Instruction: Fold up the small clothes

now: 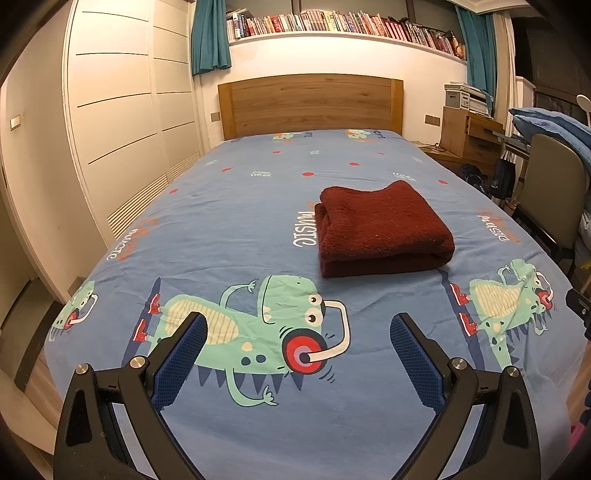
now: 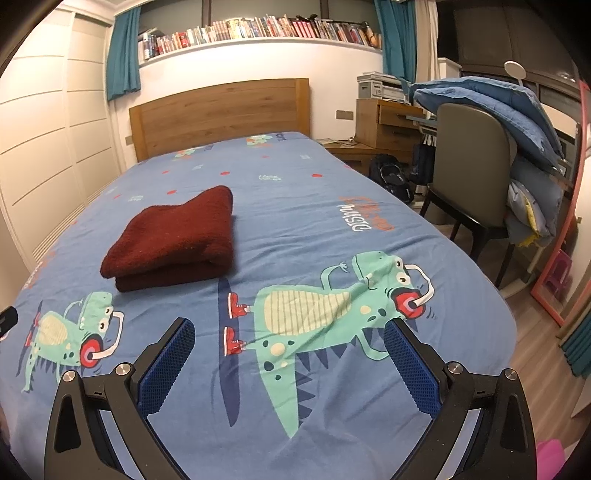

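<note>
A dark red fleece garment (image 1: 384, 229) lies folded into a thick rectangle on the blue dinosaur-print bed sheet (image 1: 240, 221), right of the bed's middle. It also shows in the right wrist view (image 2: 177, 240), to the left. My left gripper (image 1: 299, 325) is open and empty, held above the foot of the bed, well short of the garment. My right gripper (image 2: 290, 332) is open and empty too, over the foot of the bed to the right of the garment.
A wooden headboard (image 1: 310, 103) stands at the far end. White wardrobe doors (image 1: 122, 110) line the left side. A chair (image 2: 469, 166) piled with blue bedding, a desk and bags stand to the right. A bookshelf (image 2: 258, 31) runs along the wall.
</note>
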`<state>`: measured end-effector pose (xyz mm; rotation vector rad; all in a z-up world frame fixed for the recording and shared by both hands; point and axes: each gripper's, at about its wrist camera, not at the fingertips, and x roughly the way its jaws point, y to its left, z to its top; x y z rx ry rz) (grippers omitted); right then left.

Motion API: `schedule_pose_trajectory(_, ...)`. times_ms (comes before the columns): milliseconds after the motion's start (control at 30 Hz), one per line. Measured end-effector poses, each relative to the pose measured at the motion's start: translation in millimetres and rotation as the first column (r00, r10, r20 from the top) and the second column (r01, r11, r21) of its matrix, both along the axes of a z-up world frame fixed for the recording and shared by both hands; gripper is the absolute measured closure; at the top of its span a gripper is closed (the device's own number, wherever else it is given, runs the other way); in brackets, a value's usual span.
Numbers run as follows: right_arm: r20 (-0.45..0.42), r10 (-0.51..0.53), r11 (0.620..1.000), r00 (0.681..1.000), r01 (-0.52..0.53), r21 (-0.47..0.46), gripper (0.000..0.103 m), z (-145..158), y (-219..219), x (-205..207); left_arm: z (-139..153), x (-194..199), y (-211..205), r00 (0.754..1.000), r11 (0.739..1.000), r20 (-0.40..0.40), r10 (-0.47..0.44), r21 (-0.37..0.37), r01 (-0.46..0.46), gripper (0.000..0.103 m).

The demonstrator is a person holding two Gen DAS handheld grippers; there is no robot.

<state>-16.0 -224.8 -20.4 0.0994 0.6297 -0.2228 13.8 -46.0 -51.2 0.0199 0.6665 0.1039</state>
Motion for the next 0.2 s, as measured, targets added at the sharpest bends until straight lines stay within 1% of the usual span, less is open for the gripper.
schedule_pose_trajectory(200,-0.002,0.003,1.000,1.000,-0.003,-0.004,0.001,0.2,1.0,-0.5,0.7,1.1,-2.4,1.000,1.000,0.003,-0.005,0.002,0.005,0.005)
